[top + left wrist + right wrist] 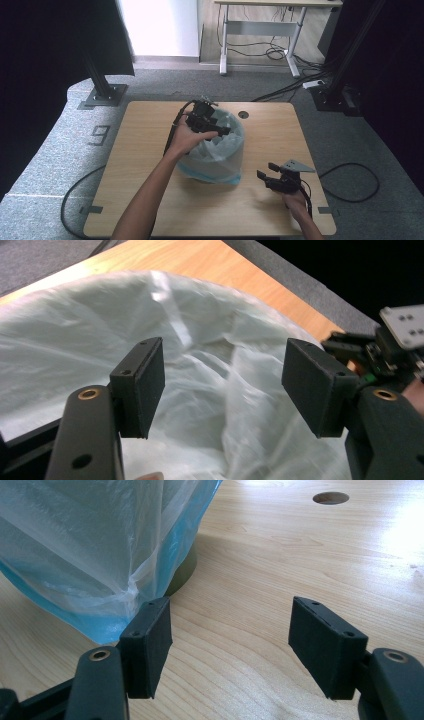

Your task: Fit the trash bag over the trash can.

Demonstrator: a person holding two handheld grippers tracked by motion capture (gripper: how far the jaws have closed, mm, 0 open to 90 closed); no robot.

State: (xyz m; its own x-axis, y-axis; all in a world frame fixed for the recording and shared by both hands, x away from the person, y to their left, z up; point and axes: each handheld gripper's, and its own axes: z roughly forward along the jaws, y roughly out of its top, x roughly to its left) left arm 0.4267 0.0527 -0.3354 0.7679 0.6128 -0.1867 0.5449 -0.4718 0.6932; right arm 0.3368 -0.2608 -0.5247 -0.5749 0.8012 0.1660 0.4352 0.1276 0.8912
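High view: 1 wooden table (150, 200); 1 bin lined with a translucent blue plastic bag (215, 155) at table centre; 2 grippers. Left gripper (220, 129) above the bag's rim; right gripper (267, 172) on the table, right of the bag.

Left gripper view: jaws apart over the bag's (210, 365) open mouth, gripping nothing.

Right gripper view: jaws apart, empty; bag (85, 545) ahead-left; 1 round table hole (330, 498).
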